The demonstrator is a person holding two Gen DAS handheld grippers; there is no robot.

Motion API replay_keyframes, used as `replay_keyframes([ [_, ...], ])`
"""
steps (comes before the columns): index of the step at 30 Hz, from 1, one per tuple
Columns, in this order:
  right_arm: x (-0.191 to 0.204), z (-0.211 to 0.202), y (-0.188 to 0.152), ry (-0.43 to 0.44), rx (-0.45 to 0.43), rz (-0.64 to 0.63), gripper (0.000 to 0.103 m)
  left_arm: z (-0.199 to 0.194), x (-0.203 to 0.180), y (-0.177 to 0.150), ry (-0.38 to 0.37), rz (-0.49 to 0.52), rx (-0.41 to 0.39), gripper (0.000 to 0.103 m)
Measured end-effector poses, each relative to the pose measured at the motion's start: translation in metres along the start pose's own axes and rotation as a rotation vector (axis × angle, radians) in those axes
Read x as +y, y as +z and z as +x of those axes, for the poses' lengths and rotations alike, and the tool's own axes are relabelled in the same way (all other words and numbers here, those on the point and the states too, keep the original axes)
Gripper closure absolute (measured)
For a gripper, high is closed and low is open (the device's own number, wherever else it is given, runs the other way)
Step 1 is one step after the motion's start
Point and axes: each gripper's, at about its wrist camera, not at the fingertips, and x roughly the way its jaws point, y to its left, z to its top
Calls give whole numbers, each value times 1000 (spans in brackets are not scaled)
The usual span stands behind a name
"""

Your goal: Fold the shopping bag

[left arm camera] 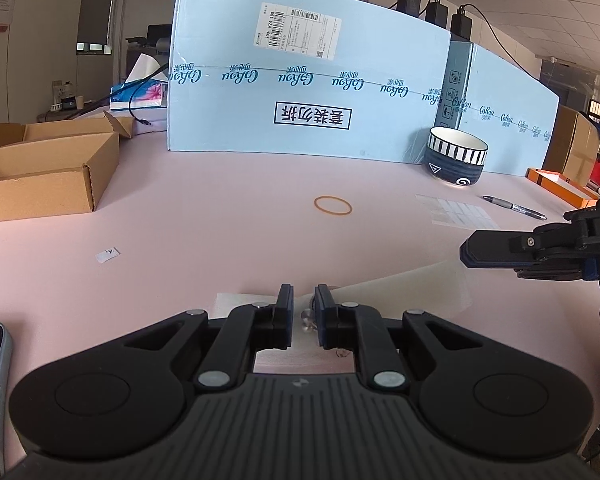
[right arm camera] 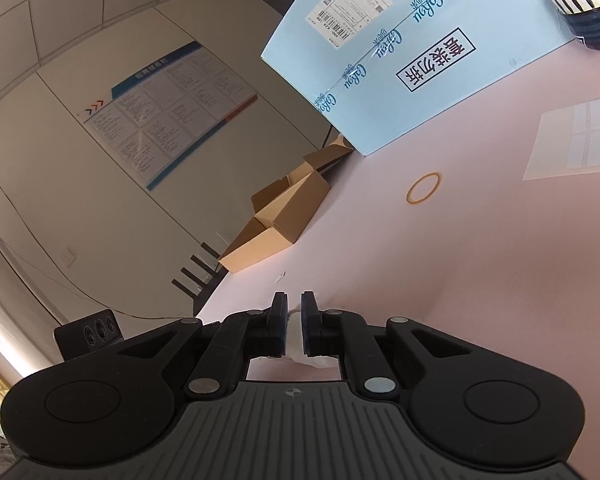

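Both tongs, left (left arm camera: 303, 312) and right (right arm camera: 294, 320), pinch the white shopping bag (left arm camera: 400, 292) over my bench (left arm camera: 220, 240); mid-fold, I judge; next, lay it flat.

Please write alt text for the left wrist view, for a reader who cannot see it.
The left gripper pinches a translucent white shopping bag on a pink table; the right gripper enters from the right.

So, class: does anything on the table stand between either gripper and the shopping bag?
Nothing visible does. The left gripper sits right over the bag, with bag film between its pads. The right gripper is shut on a bunched piece of bag. The rubber band lies farther off.
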Motion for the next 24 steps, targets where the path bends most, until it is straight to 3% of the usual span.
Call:
replay_keyframes([
  [4,-4,-4,-2,-39,-1,-4,91,-6,5,2,12,-24,-9,92],
  [5,-5,-5,-3,-52,0,-4,85,-10,7,2,19,-32,-17,90],
  [6,-6,-6,-4,-63,-2,0,80,-14,10,3,22,-37,-26,87],
  [7,-7,-7,-4,-66,-2,4,68,-17,11,4,23,-43,-35,84],
  [8,-7,-7,-4,-72,-2,3,62,-20,13,4,23,-51,-43,76],
  [10,-6,-7,-4,-84,0,-6,62,-26,15,6,12,-57,-57,62],
  [12,-3,-6,-5,-84,4,-15,60,-28,14,5,11,-31,-59,60],
  [15,3,-4,-7,-80,23,-34,55,-31,12,2,29,18,-49,60],
  [20,22,7,-14,-110,115,-120,38,-40,15,-3,74,193,-35,57],
  [24,35,19,-21,-116,201,-163,38,-48,20,0,124,326,-35,50],
])
